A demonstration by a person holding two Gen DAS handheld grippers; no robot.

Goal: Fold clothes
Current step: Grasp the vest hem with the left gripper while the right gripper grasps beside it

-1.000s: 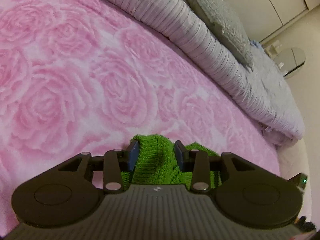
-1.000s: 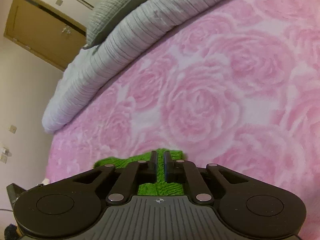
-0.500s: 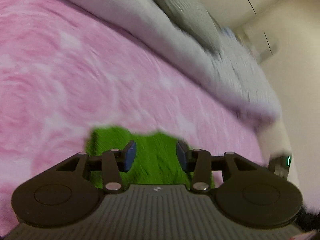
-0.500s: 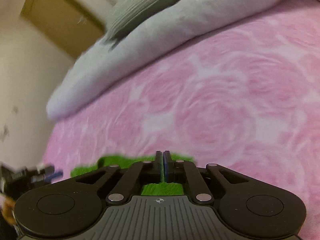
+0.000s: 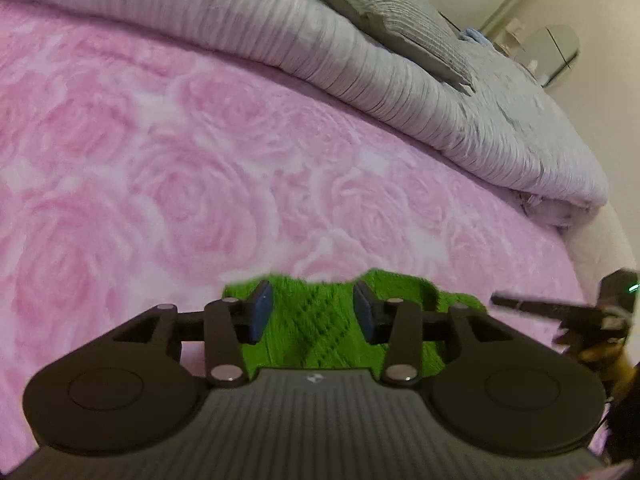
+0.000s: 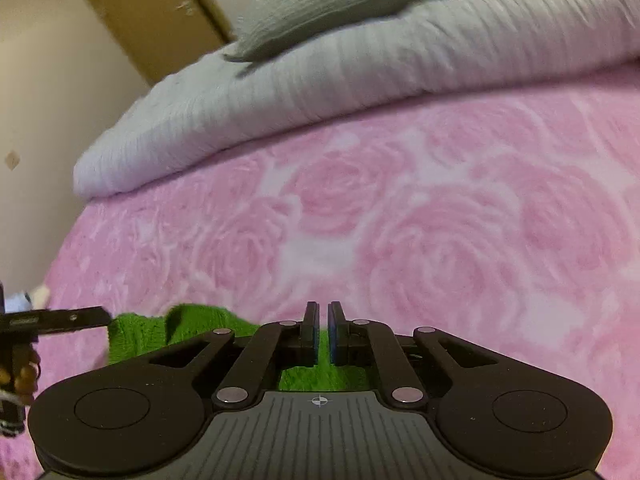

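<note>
A bright green knitted garment (image 5: 320, 324) lies on the pink rose-patterned bedspread (image 5: 200, 184), mostly hidden under my grippers. My left gripper (image 5: 314, 314) is open, its blue pads spread over the knit and not clamping it. In the right wrist view the garment (image 6: 176, 330) shows at the lower left and under the tool. My right gripper (image 6: 323, 330) has its jaws nearly together with a thin gap; green cloth shows just below the tips, and I cannot tell whether cloth is pinched. The other gripper's finger (image 6: 56, 319) reaches the garment's left edge.
A rolled grey striped duvet (image 5: 360, 76) with a grey pillow (image 5: 392, 12) on it runs along the far side of the bed. A wooden door (image 6: 160, 12) stands behind it. The bed's edge (image 5: 600, 248) is at the right.
Both grippers have tilted and drawn back, so more of the duvet and room shows. The left gripper stays open. The right jaws have parted by a sliver and the cloth between the tips is gone.
</note>
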